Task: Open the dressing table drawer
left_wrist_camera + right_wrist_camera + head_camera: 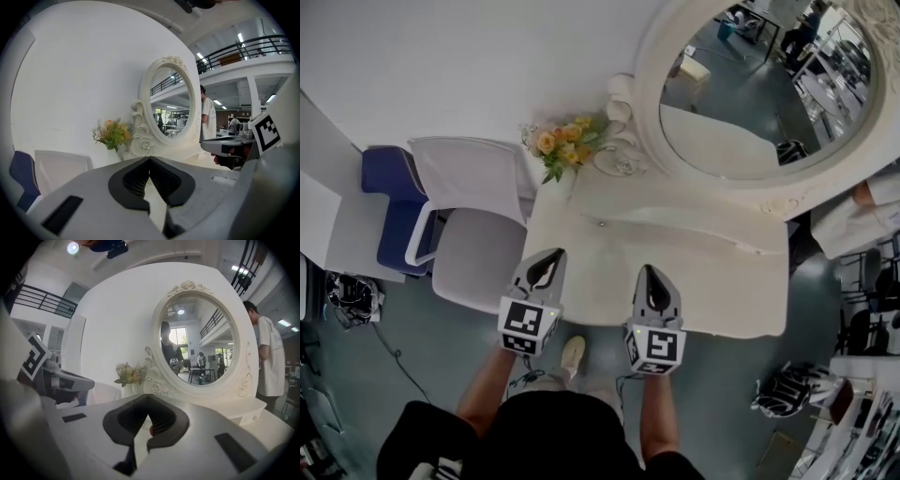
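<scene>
- Approach step — left tool (pixel 546 267) and right tool (pixel 652 274) hang over the table (pixel 741 300), both pinched together, empty.
- Next — spread one, grip a drawer knob (pixel 601 223), pull.

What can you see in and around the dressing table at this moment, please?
dressing table: one, white, against the wall
mirror: one, white ornate oval frame, at the table's back
flowers: one bunch, orange and yellow, left of the mirror
white chair: one, white, left of the table
blue chair: one, blue, beyond the white chair
bystander: one, white shirt, right of the table
left gripper: one, grey, shut, empty, at the table's front
right gripper: one, grey, shut, empty, beside it
</scene>
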Tool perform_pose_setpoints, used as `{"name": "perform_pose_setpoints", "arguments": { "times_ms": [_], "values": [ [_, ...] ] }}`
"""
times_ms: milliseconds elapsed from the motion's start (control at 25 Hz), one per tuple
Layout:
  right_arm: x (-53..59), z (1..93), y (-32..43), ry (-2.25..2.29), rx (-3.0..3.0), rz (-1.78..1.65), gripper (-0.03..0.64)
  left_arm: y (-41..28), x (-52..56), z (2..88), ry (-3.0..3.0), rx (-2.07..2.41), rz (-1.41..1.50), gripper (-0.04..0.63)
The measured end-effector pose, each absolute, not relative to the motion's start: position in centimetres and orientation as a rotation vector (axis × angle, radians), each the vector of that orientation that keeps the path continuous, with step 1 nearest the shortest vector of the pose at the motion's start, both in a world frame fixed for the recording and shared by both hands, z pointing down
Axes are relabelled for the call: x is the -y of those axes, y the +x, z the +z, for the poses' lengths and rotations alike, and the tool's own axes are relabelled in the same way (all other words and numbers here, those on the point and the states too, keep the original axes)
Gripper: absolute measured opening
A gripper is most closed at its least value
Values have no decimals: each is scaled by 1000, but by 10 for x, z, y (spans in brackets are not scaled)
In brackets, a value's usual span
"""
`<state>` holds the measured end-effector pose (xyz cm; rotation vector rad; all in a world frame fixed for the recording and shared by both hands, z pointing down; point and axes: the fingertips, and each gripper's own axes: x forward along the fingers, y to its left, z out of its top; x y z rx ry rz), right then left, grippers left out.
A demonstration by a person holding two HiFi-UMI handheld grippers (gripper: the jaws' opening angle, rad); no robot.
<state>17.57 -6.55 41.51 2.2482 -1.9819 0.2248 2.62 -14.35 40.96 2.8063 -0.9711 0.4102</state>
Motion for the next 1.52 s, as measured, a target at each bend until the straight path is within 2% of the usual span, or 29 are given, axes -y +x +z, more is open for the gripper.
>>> {"name": "perform_pose_setpoints", "arguments": {
  "times_ms": [1520],
  "values": [
    [195, 604, 174, 1978, 2061, 524, 0, 23, 223, 558, 2577, 1178, 514, 3]
  ]
}}
